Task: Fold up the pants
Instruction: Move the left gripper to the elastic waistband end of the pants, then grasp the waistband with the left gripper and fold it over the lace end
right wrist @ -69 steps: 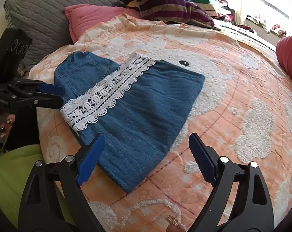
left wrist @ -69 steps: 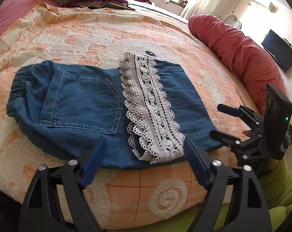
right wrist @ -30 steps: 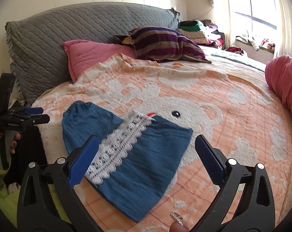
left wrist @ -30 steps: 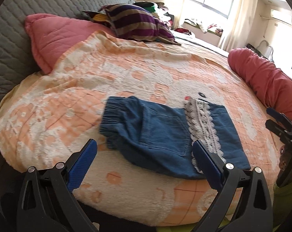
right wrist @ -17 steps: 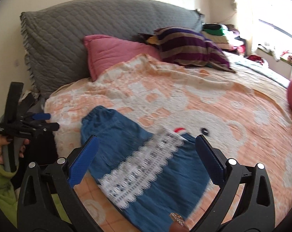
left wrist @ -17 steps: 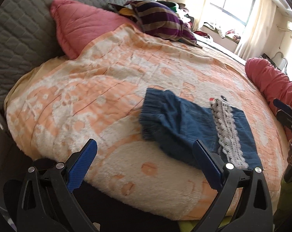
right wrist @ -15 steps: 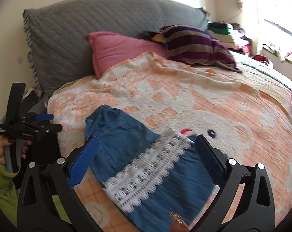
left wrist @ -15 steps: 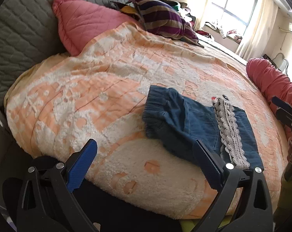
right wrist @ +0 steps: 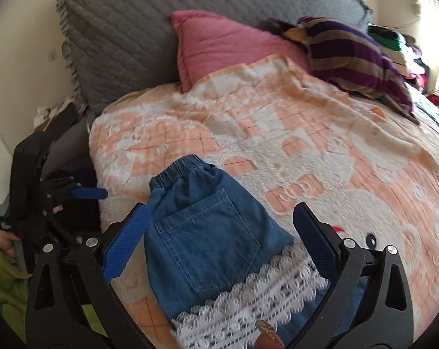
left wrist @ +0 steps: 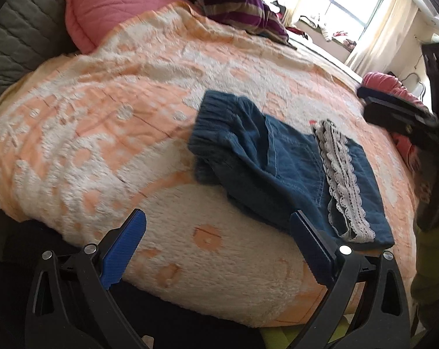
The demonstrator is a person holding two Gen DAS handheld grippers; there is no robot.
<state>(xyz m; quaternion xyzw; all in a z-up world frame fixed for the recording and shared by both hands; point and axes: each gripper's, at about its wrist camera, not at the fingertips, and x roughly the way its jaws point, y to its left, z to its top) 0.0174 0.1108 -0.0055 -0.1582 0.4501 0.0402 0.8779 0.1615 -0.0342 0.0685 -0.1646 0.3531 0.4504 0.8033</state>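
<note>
We hold both claws wide open and empty. The pants (right wrist: 208,232) lie on the bed (right wrist: 306,133) directly ahead of the right claw (right wrist: 219,241), their long axis running from the waistband beyond it toward the lace under it. From the left claw (left wrist: 219,250) they lie ahead and to the right, so we judge the right claw nearer.

no readable text, labels, brands or numbers anywhere
</note>
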